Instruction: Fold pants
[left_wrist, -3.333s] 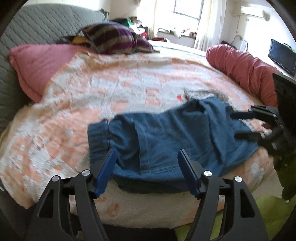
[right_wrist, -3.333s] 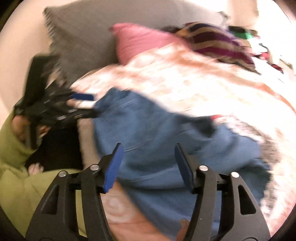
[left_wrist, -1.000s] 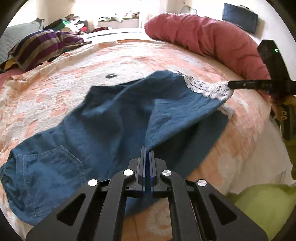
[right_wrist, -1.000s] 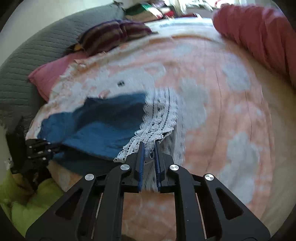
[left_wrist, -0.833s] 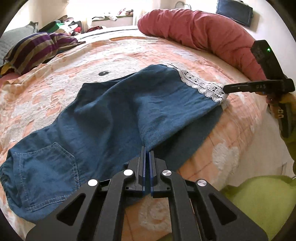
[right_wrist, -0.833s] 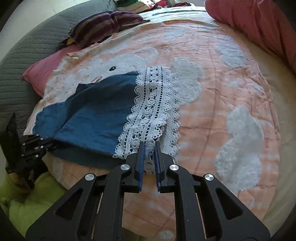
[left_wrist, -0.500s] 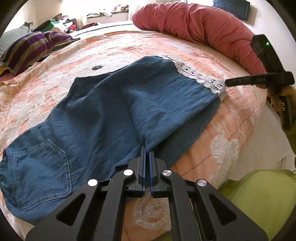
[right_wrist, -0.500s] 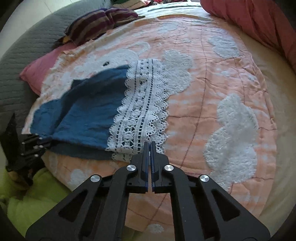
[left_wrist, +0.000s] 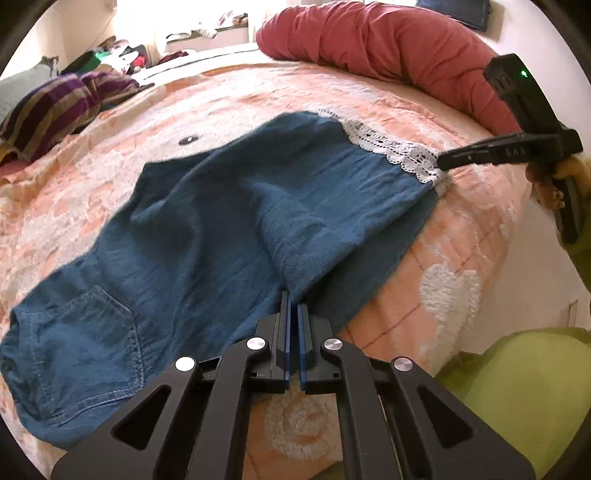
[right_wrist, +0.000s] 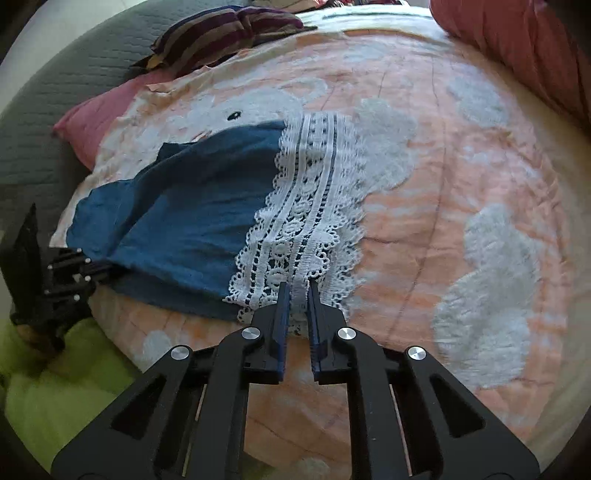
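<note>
The blue denim pants (left_wrist: 207, 236) are laid lengthwise across the near edge of the bed, on the peach-and-white blanket (right_wrist: 461, 192). One leg appears doubled over the other, since a darker layer shows beneath along the near side. A back pocket (left_wrist: 88, 332) is seen at the waist end; a white lace cuff (right_wrist: 306, 206) finishes the leg end.

The left tool (left_wrist: 293, 314) is closed flat on a fold of denim at the near edge, about mid-length. The right tool (right_wrist: 297, 295) is closed to a narrow gap, with the lace hem pinched between its pads. The cloth between the two tools is drawn fairly flat, with a few soft ridges.

Step in hand, as judged: the legs are stacked and the garment is being smoothed out along the bed edge. The crosswise fold is not yet made.

Next move, as judged: the cuff end is to be carried over toward the waist, both layers being kept together, or the cloth is to be released and regripped for that fold. Slippage of the under layer is to be watched for.

Outward: a rolled red quilt (left_wrist: 388, 48), a striped pillow (right_wrist: 225, 33), a grey quilted headboard (right_wrist: 55, 92), and a green sleeve (left_wrist: 524, 387).

Writing: white marks are present on the side of the right tool in the left view, but cannot be read.
</note>
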